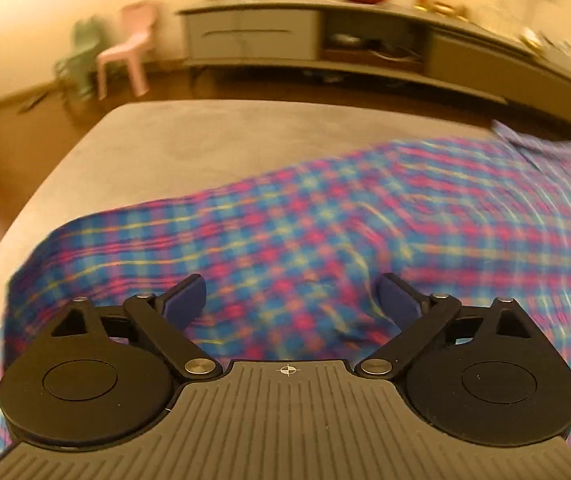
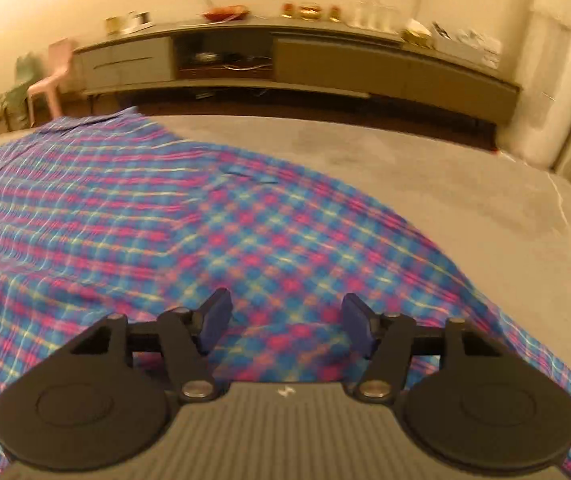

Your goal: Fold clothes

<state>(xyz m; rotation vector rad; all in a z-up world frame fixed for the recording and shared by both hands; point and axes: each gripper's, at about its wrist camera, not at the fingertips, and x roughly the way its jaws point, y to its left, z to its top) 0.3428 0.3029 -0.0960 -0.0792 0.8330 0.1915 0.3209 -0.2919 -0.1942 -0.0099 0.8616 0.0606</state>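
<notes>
Plaid garment (image 1: 325,220) lies spread across a grey padded surface (image 1: 189,140), a bed or large cushion by the look of it. Check pattern in blue, pink and yellow. Cloth is rumpled, with soft ridges running across it; both views are motion-blurred.

Left gripper (image 1: 291,300): jaws wide apart, blue pads (image 1: 185,300) clear of each other. A raised fold of the garment sits between them, but the pads do not press it. Nothing held.

Right gripper (image 2: 285,326): jaws parted, less wide than the left. Plaid cloth lies beneath and between the pads (image 2: 217,320); no pinch visible. Nothing held.

From the left view the garment runs off to the right, with a collar-like edge (image 1: 525,140) at the far side. From the right view it fills the left half and the grey surface (image 2: 445,184) is bare on the right.

Background: long low sideboard (image 2: 325,64) against the wall, small items on top, too blurred to name. Pink plastic chair (image 1: 129,48) stands on the wooden floor (image 1: 13,120) at the left.
</notes>
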